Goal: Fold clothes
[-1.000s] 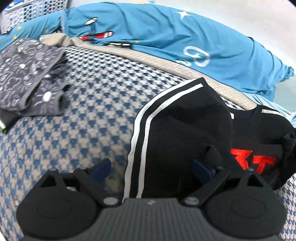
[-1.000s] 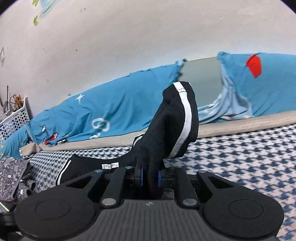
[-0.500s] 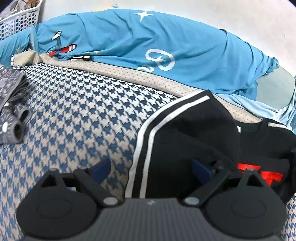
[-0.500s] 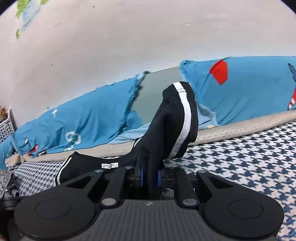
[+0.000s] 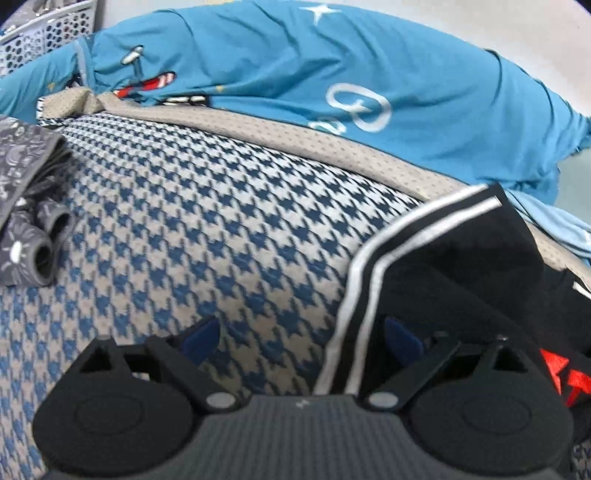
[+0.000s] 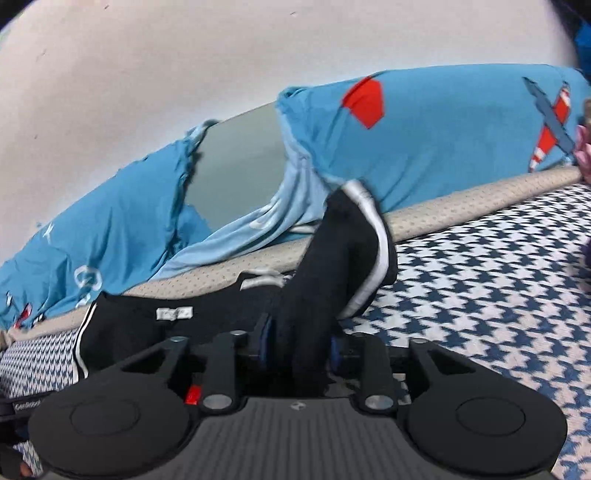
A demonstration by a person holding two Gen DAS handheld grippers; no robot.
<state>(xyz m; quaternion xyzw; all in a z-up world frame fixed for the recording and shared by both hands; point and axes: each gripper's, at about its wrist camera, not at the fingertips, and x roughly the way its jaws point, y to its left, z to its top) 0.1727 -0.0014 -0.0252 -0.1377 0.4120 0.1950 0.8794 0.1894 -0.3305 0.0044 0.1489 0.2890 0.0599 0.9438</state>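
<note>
Between the blue pads of the right gripper (image 6: 297,345) rises a bunched fold of the black garment (image 6: 343,254). The jaws have just been opening and now stand partly apart; gaps show beside the cloth, so the pads do not appear to press it. The fold stands upright, its white stripe curving down the right side. Behind it, the rest of the garment lies spread toward the left on the houndstooth bed cover (image 6: 480,288). The left gripper (image 5: 301,338) has its jaws wide apart and holds nothing. Its right finger (image 5: 400,338) lies over the garment's striped edge, its left finger over bare cover. Open cover extends left toward a folded grey patterned garment (image 5: 26,206). Blue pillows (image 5: 332,74) line the far edge, and a white basket (image 5: 48,29) stands at the far left.
</note>
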